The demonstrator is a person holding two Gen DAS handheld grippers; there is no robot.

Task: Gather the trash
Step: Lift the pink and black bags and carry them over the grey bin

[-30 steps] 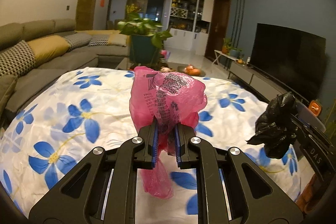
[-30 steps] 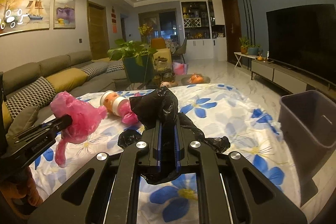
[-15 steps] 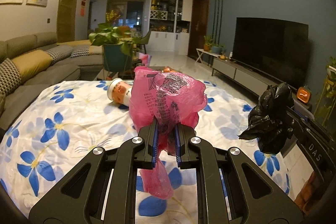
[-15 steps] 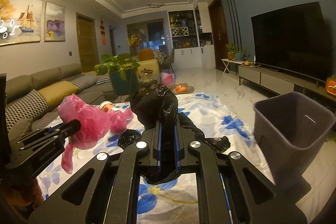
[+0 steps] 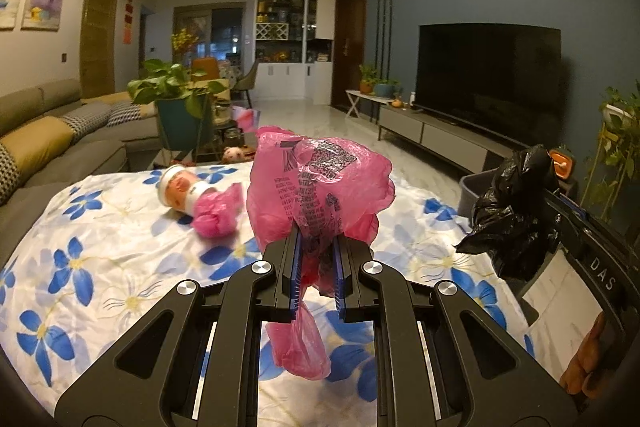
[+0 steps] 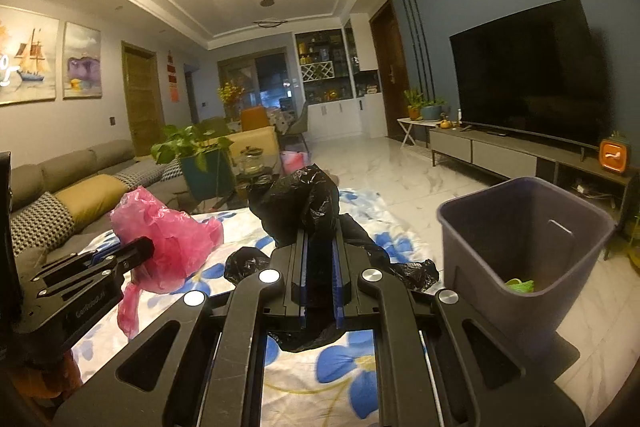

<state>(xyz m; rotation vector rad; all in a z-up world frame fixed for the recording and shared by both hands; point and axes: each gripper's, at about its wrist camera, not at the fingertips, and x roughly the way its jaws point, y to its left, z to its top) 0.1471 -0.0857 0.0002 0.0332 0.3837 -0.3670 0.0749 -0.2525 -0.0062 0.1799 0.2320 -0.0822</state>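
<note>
A black bag (image 6: pixel 298 203) is being clamped by the right gripper (image 6: pixel 318 259), nearer the bin (image 6: pixel 520 239) on its right; a pink bag (image 5: pixel 316 187) is being clamped by the left gripper (image 5: pixel 316 267).

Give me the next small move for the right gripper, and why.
Probably swing the right gripper rightward over the gray bin before releasing. Its fingers are shut on the black bag, which hangs over the floral cloth, left of the bin's open mouth.
</note>
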